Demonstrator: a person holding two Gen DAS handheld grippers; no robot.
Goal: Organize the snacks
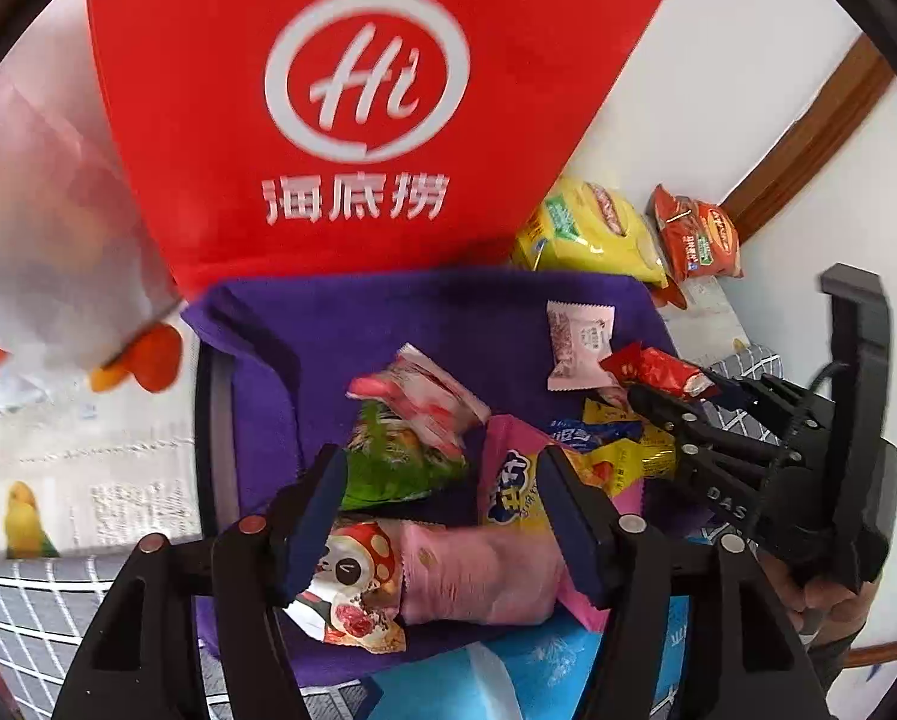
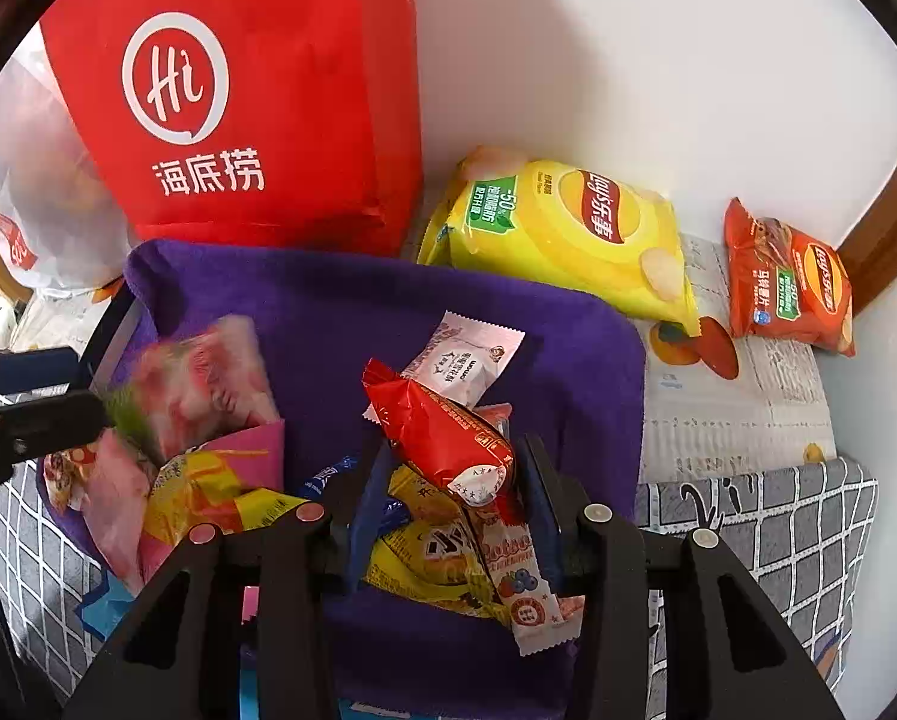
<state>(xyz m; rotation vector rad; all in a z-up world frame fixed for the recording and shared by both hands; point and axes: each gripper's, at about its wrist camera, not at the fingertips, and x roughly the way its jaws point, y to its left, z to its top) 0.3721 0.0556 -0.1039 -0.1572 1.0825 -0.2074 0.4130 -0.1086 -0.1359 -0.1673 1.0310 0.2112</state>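
The right gripper (image 2: 448, 468) pinches a glossy red foil snack packet (image 2: 442, 432) between its fingers, above the heaped purple cloth-lined tray (image 2: 568, 360). The left gripper (image 1: 442, 516) hangs wide apart, empty, over a pale pink wrapped snack (image 1: 478, 576). Behind stands a red fabric bag (image 2: 256, 90).

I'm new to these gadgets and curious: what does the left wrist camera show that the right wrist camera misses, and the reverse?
Only the left view shows the yellow parrot picture and the mushroom-print snack packet. Only the right view shows the slim berry-print snack bar. Both show the red Haidilao bag, purple cloth, yellow Lay's crisp bag, and red foil snack clamped in the right gripper; the left gripper is open.
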